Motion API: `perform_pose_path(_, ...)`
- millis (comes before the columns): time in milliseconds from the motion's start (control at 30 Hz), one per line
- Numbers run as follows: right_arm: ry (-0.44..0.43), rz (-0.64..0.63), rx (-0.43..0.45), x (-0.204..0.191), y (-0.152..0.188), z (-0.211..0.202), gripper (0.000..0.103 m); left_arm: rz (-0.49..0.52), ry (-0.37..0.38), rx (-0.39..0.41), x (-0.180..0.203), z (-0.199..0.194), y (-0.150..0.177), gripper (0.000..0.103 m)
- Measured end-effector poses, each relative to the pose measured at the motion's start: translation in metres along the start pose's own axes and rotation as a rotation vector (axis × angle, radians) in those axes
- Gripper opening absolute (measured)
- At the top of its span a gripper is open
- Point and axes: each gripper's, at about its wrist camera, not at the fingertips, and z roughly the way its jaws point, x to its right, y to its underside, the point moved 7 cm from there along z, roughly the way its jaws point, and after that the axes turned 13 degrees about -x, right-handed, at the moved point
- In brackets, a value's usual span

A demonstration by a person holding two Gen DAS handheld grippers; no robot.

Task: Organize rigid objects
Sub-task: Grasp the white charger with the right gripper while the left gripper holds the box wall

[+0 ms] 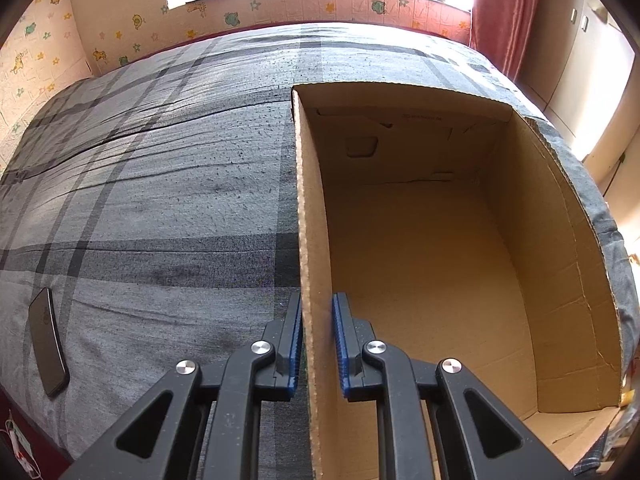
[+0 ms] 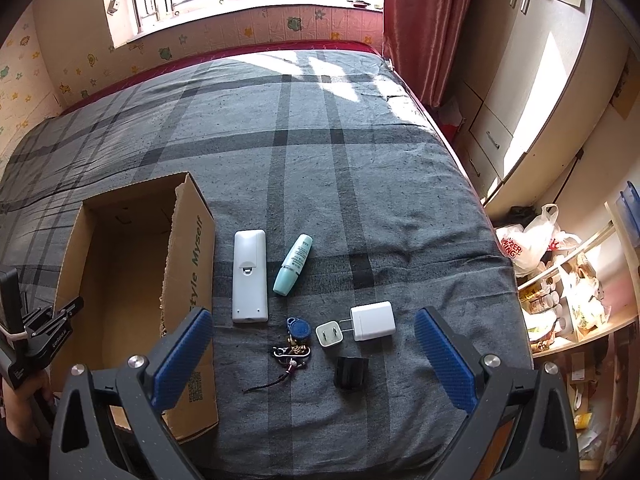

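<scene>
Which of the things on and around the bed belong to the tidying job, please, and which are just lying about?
For the job: cardboard box, remote, tube, keys, big charger, small charger, black plug.
Lying about: phone, shopping bag, curtain.

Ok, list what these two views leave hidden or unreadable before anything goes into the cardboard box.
- Cardboard box, right wrist view: the side print is cut off by the right gripper finger; the QR code is too small.
- Remote control: lying back up, so its buttons are hidden.
- Keys: too small and tangled to count.
- Left gripper, left wrist view: straddles the box wall; pad contact unclear.
- Phone: dark, distorted at the frame edge.
</scene>
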Motion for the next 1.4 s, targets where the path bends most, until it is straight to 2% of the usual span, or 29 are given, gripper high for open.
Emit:
perform_pose_path(300, -0.005, 0.020, 0.024, 0.030, 0.002, 0.032, 0.103, -0.014, 0.026, 0.014, -0.002, -0.001, 0.002, 0.016)
perform_pose_path(533, 0.046, 0.037, 0.005, 0.059, 0.002, 0.070, 0.103, -0.010, 0.012, 0.011, -0.001, -0.001, 0.002, 0.016)
perform_pose_path(700, 0.028, 0.037, -0.026, 0.069, 0.002, 0.095, 0.103, -0.003, 0.002, 0.013, 0.000, 0.000, 0.002, 0.016)
perform_pose_path(900, 0.050, 0.024, -0.091, 0.077, 0.004, 0.133, 0.101, -0.001, -0.001, 0.012, 0.000, 0.001, 0.002, 0.016)
perform_pose_path(967, 0.041, 0.022, -0.123, 0.079, 0.006, 0.147, 0.094, -0.010, 0.012, 0.011, -0.001, 0.000, 0.002, 0.016)
perform_pose_path(1067, 0.015, 0.023, -0.162, 0.080, 0.011, 0.164, 0.091, -0.014, 0.018, 0.009, -0.002, 0.000, 0.002, 0.016)
perform_pose_path(1133, -0.001, 0.019, -0.177, 0.080, 0.012, 0.171, 0.084, -0.013, 0.016, 0.009, -0.002, 0.000, 0.002, 0.016)
perform_pose_path(1300, -0.006, 0.003, -0.201, 0.077, 0.014, 0.181, 0.076, -0.017, 0.020, 0.007, -0.003, 0.001, 0.002, 0.016)
perform_pose_path(1400, -0.038, 0.006, -0.223, 0.075, 0.016, 0.187, 0.066, -0.014, 0.015, 0.005, -0.002, 0.002, 0.001, 0.016)
